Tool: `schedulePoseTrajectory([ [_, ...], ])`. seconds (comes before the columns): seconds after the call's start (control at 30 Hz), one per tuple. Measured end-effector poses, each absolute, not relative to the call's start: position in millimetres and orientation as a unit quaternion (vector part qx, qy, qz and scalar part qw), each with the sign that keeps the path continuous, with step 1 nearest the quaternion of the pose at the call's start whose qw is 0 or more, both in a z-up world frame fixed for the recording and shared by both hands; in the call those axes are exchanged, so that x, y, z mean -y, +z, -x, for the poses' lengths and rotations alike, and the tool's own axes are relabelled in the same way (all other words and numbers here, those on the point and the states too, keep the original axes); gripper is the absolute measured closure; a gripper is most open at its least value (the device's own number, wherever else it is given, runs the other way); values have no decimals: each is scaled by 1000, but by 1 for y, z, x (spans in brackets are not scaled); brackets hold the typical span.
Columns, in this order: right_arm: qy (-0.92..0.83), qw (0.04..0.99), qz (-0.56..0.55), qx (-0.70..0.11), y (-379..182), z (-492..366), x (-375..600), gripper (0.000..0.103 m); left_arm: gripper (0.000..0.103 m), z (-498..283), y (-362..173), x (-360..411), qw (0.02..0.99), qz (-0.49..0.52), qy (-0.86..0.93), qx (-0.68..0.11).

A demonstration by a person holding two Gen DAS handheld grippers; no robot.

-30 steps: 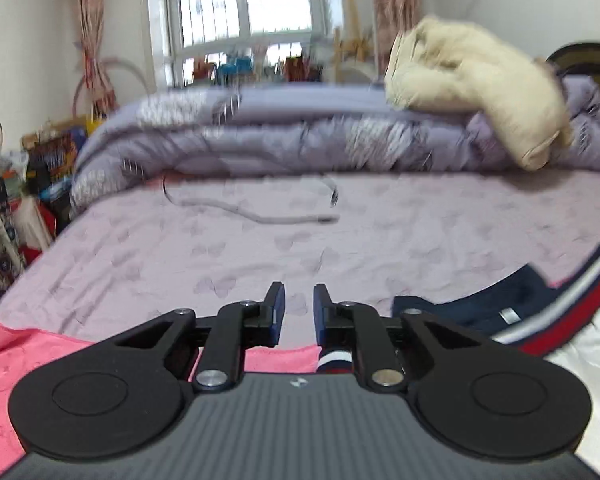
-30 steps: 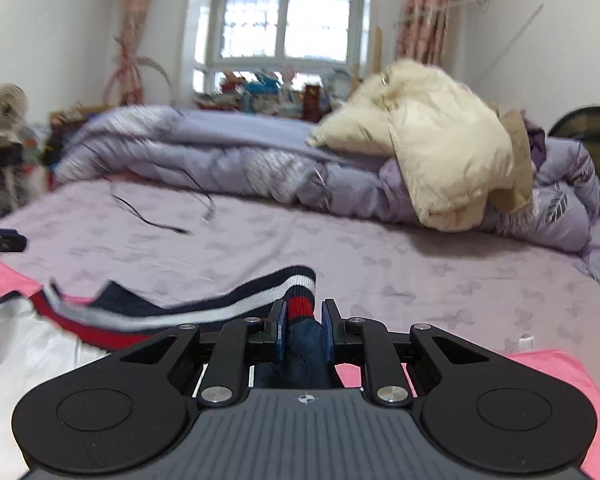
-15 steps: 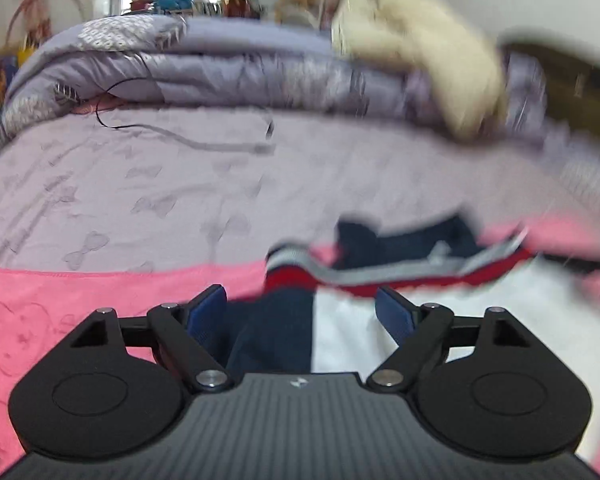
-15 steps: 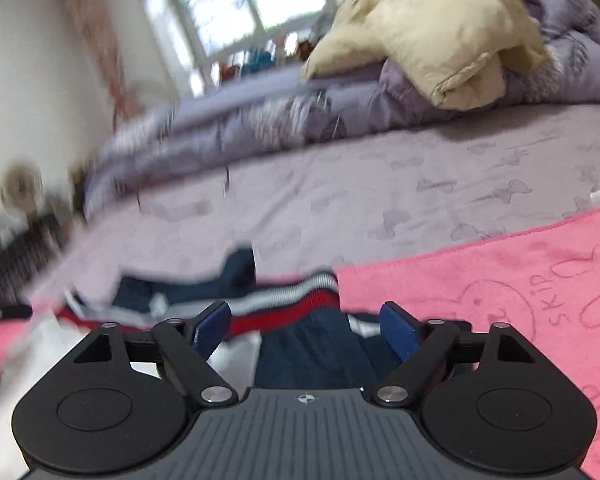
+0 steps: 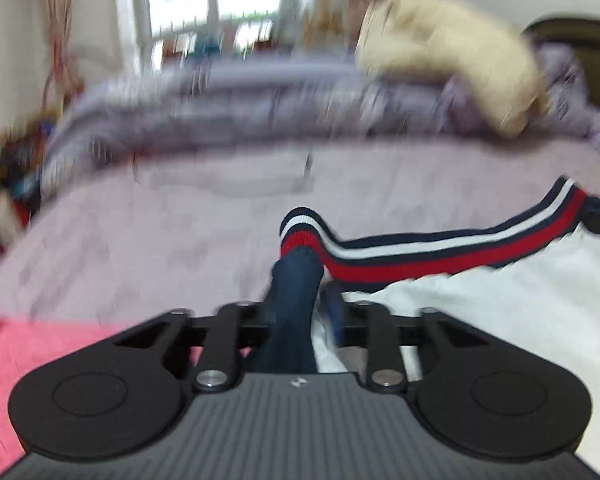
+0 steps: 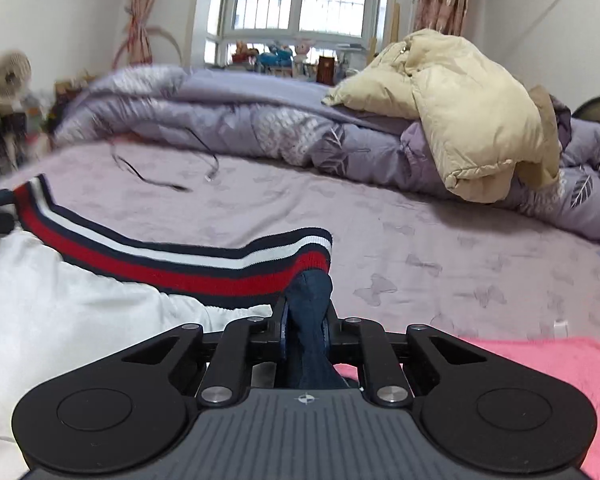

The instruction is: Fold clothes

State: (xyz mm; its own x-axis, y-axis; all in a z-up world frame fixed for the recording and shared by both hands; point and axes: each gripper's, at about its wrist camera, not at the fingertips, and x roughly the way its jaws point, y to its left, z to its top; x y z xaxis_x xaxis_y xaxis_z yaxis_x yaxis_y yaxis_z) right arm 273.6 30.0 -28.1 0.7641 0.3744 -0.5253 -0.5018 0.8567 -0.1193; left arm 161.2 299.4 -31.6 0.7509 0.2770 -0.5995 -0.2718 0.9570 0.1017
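A garment with a white body [image 5: 500, 312], navy fabric and a red, white and navy striped hem band [image 5: 440, 252] lies on a pink towel [image 5: 40, 352] on the bed. My left gripper [image 5: 300, 308] is shut on a bunched navy corner of the garment, just below the band's end. My right gripper [image 6: 305, 320] is shut on the other navy corner, under the striped band [image 6: 180, 264]. The band stretches between the two grippers, raised off the bed. The white body [image 6: 60, 320] hangs below it.
A lilac bedsheet [image 6: 420, 232] stretches ahead with a thin dark cable [image 6: 160, 180] on it. A rolled purple quilt [image 6: 260, 120] lies across the far side with a cream puffer jacket [image 6: 472, 108] on top. The pink towel [image 6: 540, 364] also shows at lower right.
Both grippers were open over the garment half a second ago. Now both have shut on its navy corners and lifted the striped hem band off the bed.
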Motion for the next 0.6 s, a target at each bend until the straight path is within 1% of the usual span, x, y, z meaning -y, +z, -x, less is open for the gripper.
schedulePoseTrajectory([
  [0.03, 236, 922, 135, -275, -41, -285, -37, 78, 51, -171, -41, -305, 921, 1, 152, -359],
  [0.07, 238, 913, 137, -301, -52, -295, -42, 75, 50, -174, -45, -309, 914, 9, 154, -374],
  [0.1, 236, 910, 132, -314, -56, -300, -44, 74, 48, -171, -40, -314, 915, 21, 159, -371],
  [0.17, 227, 919, 108, -304, -45, -297, -38, 65, 42, -163, -29, -326, 915, 48, 168, -365],
  [0.2, 223, 926, 89, -291, -36, -291, -30, 48, 38, -157, -21, -333, 916, 61, 166, -361],
  [0.23, 224, 933, 71, -271, -25, -282, -20, 32, 36, -151, -15, -339, 917, 66, 169, -354],
  [0.33, 234, 951, 37, -201, 5, -246, 8, 30, 34, -131, 5, -357, 922, 83, 180, -333],
  [0.4, 291, 940, 43, -175, 19, -208, 9, 30, 40, -110, 21, -339, 930, 61, 197, -305],
  [0.43, 328, 929, 49, -166, 23, -186, 5, 31, 39, -97, 27, -318, 941, 32, 181, -284],
  [0.47, 360, 916, 59, -165, 23, -164, -3, 31, 38, -83, 33, -298, 951, 3, 164, -263],
  [0.53, 405, 893, 77, -183, 15, -127, -21, 31, 31, -63, 33, -253, 959, -60, 124, -248],
  [0.6, 427, 872, 84, -223, -2, -106, -36, 31, 31, -57, 20, -224, 952, -83, 113, -271],
])
